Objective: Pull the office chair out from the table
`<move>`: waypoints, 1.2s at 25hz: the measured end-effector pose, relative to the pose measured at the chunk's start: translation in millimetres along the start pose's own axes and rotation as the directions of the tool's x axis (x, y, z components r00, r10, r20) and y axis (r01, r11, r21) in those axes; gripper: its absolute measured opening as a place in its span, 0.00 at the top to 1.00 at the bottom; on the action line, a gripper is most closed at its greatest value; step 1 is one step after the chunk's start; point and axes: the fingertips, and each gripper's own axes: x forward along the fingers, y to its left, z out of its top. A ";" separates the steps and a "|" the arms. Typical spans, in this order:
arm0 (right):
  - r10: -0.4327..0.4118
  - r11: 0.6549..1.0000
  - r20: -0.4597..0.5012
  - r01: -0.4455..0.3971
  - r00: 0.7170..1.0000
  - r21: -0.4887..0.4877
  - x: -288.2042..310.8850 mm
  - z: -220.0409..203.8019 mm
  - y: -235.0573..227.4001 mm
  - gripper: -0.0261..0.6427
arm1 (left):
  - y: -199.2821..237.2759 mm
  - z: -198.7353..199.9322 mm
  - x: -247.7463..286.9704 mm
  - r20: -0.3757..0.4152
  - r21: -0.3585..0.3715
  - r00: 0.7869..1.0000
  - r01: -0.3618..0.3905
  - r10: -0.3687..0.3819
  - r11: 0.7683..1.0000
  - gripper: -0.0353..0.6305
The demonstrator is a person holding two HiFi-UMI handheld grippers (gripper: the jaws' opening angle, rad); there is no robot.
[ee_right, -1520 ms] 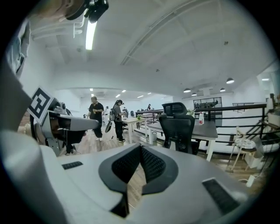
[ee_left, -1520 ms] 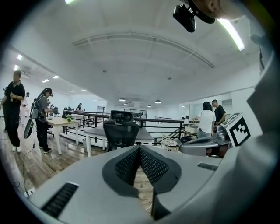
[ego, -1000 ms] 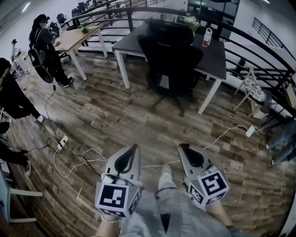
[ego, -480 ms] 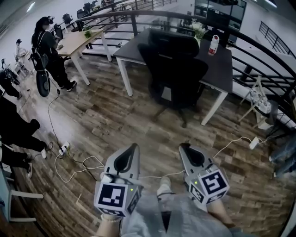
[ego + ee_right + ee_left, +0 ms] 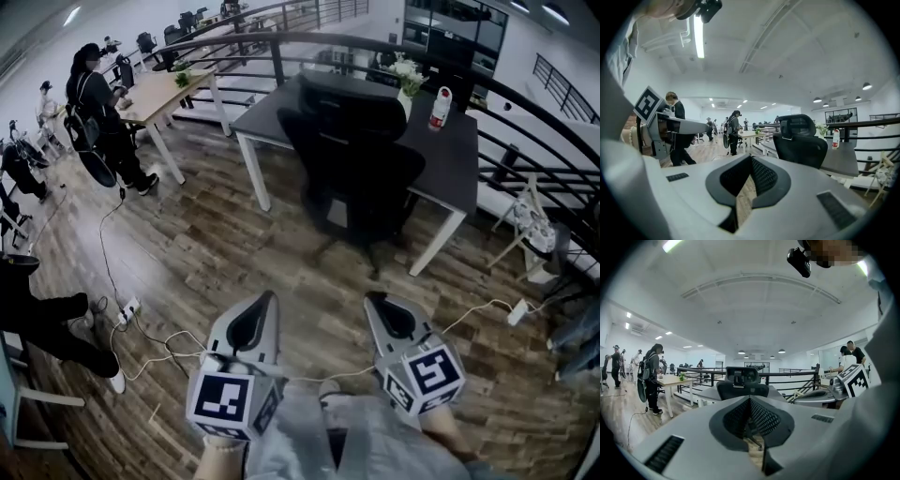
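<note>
Currently my left gripper (image 5: 269, 302) and right gripper (image 5: 373, 300) are both clenched on nothing, side by side above the floor (image 5: 216, 244). Well ahead of them I see the chair (image 5: 361, 159), its back toward me, pushed in against the near edge of the table (image 5: 461, 155).

I am standing in a large open-plan office. Ahead of me a black office chair (image 5: 361, 159) stands at the near edge of a dark surface (image 5: 450, 155) on white legs, which carries a bottle (image 5: 439, 108) and some flowers (image 5: 405, 73). Far to the left a person (image 5: 98, 112) with a backpack stands at a light wooden surface (image 5: 155, 91). On the wood-plank floor (image 5: 216, 244) to the left, cables (image 5: 108, 253) run to a power strip (image 5: 128, 309). A black railing (image 5: 525, 108) curves behind both surfaces, and a strip light (image 5: 698, 35) hangs under the white ceiling.
</note>
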 end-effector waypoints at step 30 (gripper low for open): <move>-0.251 0.968 -0.021 0.251 0.968 0.024 52.8 2.0 -122.6 0.95 | 33.0 20.8 159.4 0.015 0.033 0.991 0.134 -0.135 0.990 0.93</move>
